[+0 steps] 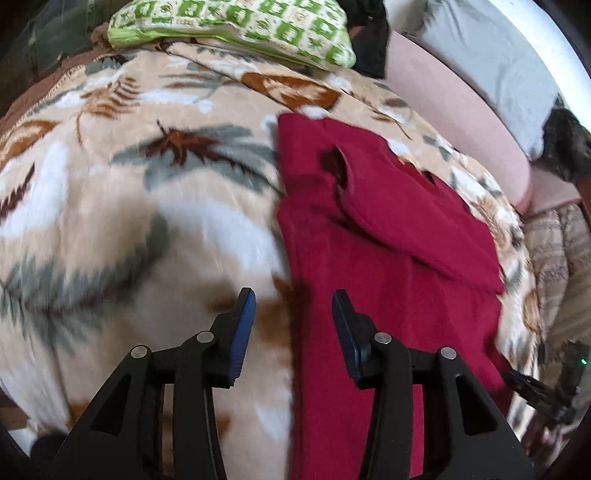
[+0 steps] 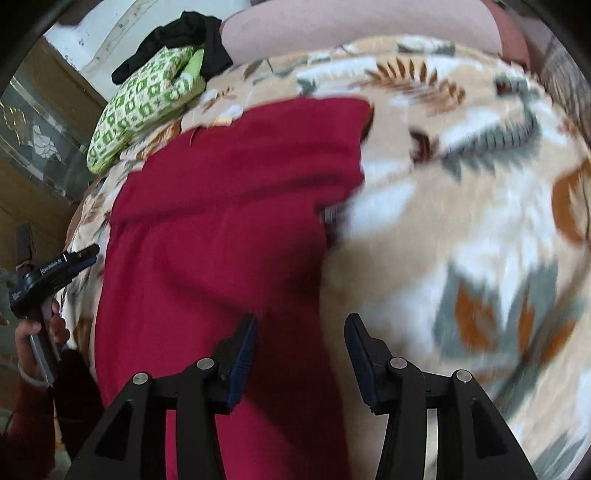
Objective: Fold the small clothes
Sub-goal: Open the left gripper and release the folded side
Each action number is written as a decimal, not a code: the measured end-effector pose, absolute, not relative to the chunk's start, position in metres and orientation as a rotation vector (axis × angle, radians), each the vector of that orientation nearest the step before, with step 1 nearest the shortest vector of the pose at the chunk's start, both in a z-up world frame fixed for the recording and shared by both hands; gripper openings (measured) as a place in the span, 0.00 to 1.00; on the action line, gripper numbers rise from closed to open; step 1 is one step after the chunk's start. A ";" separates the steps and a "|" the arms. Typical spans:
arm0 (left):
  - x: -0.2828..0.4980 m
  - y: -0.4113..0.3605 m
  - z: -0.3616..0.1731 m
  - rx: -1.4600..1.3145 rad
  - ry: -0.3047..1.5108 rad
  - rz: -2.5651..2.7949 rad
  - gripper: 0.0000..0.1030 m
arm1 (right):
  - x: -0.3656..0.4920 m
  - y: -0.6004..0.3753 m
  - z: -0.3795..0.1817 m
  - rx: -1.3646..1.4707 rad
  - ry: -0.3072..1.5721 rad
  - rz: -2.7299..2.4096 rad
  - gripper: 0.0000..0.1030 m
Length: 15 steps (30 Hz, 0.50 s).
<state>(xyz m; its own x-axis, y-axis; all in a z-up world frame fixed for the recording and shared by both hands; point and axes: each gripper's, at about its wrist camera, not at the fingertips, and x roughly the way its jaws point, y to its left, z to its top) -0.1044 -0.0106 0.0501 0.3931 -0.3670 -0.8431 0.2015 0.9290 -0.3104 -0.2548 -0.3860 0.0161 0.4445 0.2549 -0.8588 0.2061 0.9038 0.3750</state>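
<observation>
A dark red garment [image 1: 388, 240] lies partly folded on a floral fleece blanket [image 1: 147, 184], its upper part doubled over into a flap. My left gripper [image 1: 293, 299] hovers open above the garment's left edge, with nothing between its blue pads. In the right wrist view the same red garment [image 2: 229, 221] fills the centre-left. My right gripper [image 2: 303, 325] is open above its right edge, where it meets the blanket [image 2: 480, 184]. The left gripper [image 2: 86, 254] also shows at the far left of that view, held by a person's hand [image 2: 40, 332].
A green-and-white patterned pillow [image 1: 240, 26] [image 2: 144, 107] lies at the far end of the blanket with a black cloth [image 1: 369, 37] [image 2: 184, 33] beside it. A pink sheet [image 1: 443, 92] runs along the blanket's far side. A wooden cabinet with glass [image 2: 37, 129] stands past the bed.
</observation>
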 end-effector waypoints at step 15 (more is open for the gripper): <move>-0.191 -0.015 0.033 0.007 1.169 -0.332 0.41 | -0.312 -0.376 0.017 0.476 1.115 -0.012 0.52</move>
